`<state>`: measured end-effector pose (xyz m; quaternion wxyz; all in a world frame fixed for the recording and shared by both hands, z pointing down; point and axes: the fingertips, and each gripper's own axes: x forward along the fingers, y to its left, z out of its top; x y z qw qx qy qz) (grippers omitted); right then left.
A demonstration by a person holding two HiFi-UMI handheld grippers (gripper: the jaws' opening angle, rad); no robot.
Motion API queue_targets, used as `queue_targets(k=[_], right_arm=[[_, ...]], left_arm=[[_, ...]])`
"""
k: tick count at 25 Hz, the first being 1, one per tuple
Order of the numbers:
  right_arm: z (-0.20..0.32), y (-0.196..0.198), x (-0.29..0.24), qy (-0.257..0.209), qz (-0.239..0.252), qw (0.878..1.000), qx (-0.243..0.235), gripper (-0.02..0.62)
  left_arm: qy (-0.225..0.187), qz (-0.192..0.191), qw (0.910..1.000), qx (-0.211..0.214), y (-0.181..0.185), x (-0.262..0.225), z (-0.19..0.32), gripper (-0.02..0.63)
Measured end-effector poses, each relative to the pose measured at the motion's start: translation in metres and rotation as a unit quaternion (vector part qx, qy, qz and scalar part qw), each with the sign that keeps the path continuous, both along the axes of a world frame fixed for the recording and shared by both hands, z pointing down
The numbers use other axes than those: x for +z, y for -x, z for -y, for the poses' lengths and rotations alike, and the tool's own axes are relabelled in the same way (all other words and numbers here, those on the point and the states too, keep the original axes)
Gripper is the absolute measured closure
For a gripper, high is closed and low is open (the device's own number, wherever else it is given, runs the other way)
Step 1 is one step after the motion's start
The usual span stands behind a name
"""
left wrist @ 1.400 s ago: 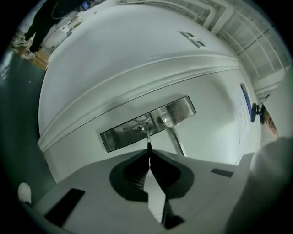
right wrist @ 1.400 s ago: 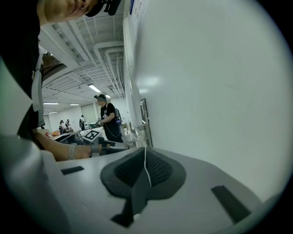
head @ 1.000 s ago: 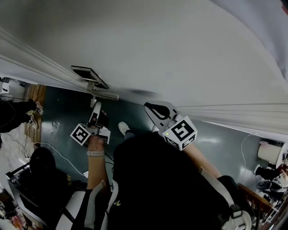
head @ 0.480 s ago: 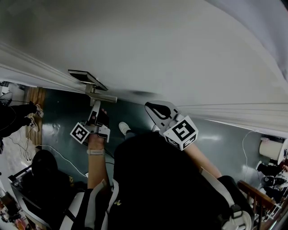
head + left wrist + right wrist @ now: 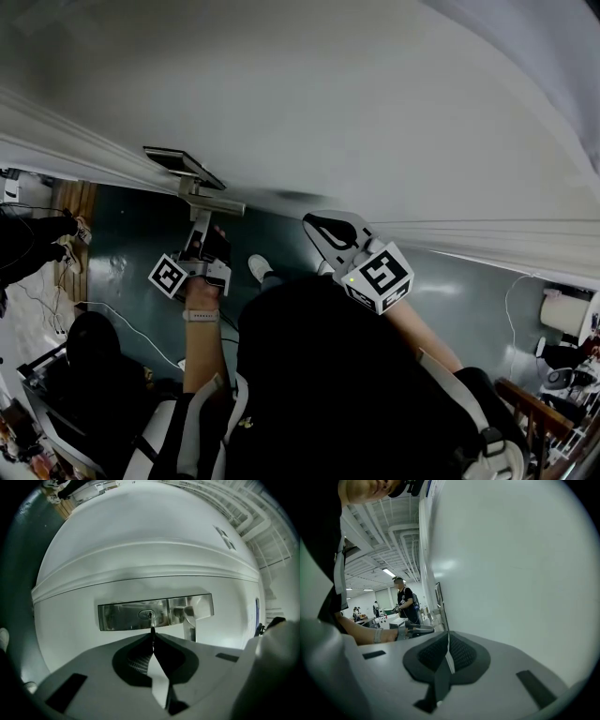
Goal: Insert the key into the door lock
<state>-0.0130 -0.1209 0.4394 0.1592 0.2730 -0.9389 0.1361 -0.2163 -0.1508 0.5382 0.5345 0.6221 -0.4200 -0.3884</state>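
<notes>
A polished metal lock plate (image 5: 126, 614) is set in the white door (image 5: 356, 103), with an oval keyhole (image 5: 146, 614) and the root of the lever handle (image 5: 189, 623). My left gripper (image 5: 152, 637) is shut on a thin dark key (image 5: 152, 631). The key's tip points at the keyhole from just below it and stands apart from it. In the head view the left gripper (image 5: 202, 222) reaches up under the handle (image 5: 214, 202) and lock plate (image 5: 183, 161). My right gripper (image 5: 315, 226) hangs beside the door, and its jaws (image 5: 448, 645) are shut with nothing between them.
The door fills the top of the head view, with a dark green floor (image 5: 131, 234) below it. At the left, cables and a person's legs (image 5: 37, 234) are on the floor. In the right gripper view a person (image 5: 405, 603) stands far off among tables.
My left gripper has crept slightly up toward the lock plate with the key. The right gripper has stayed where it was.
</notes>
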Motion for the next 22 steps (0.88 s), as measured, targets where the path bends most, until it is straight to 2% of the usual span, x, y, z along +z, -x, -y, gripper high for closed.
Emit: queue_targets(k=[22], right_arm=[[-0.0006, 0.0012, 0.0008, 0.001, 0.002, 1.0, 0.003, 0.577]], left_arm=[[0.005, -0.001, 0.9998, 0.017, -0.0028, 0.0034, 0.0, 0.595]])
